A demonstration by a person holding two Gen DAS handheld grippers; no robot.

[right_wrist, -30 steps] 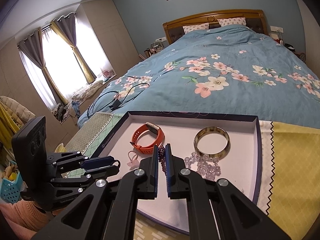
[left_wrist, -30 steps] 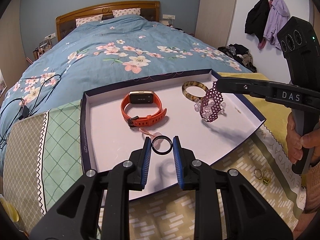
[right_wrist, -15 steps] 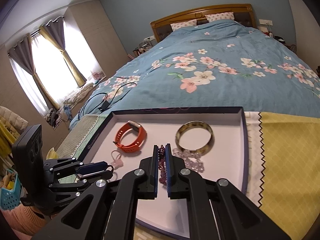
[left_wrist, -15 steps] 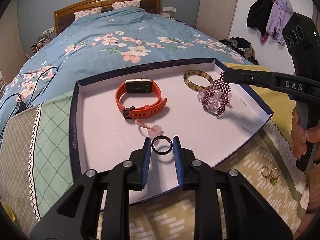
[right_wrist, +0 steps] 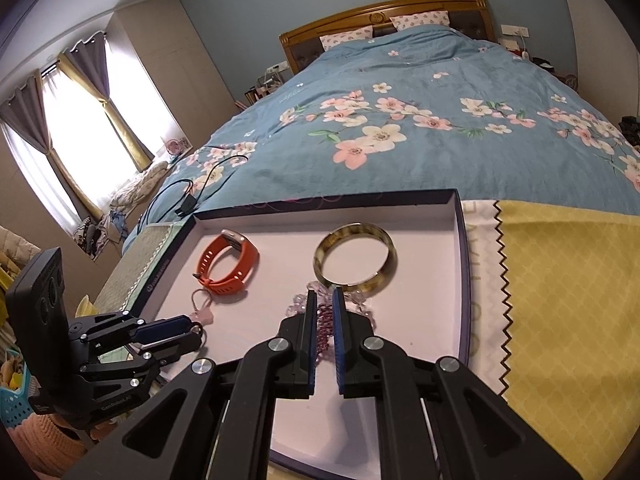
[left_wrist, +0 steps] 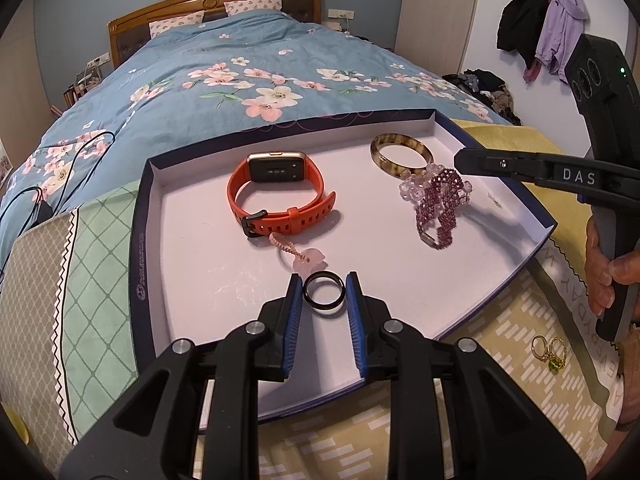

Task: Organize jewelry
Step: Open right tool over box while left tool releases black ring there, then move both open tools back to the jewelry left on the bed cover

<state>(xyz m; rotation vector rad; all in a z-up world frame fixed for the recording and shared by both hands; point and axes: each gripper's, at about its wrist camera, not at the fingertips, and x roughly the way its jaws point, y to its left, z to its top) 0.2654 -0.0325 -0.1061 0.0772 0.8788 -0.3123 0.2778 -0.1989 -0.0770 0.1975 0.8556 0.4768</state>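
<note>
Both loads had sunk toward the tray (left_wrist: 138, 216): my left hand-held gripper (left_wrist: 323, 294) clamped the ring (left_wrist: 323, 292) at lower centre. The right hand-held gripper (right_wrist: 325, 314) pinched the beaded bracelet (left_wrist: 438, 204), whose tail now touched the floor, so I judged release near.

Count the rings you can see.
3: a black ring in the left hand-held gripper, over the tray; two gold rings on the cloth right of it.
</note>
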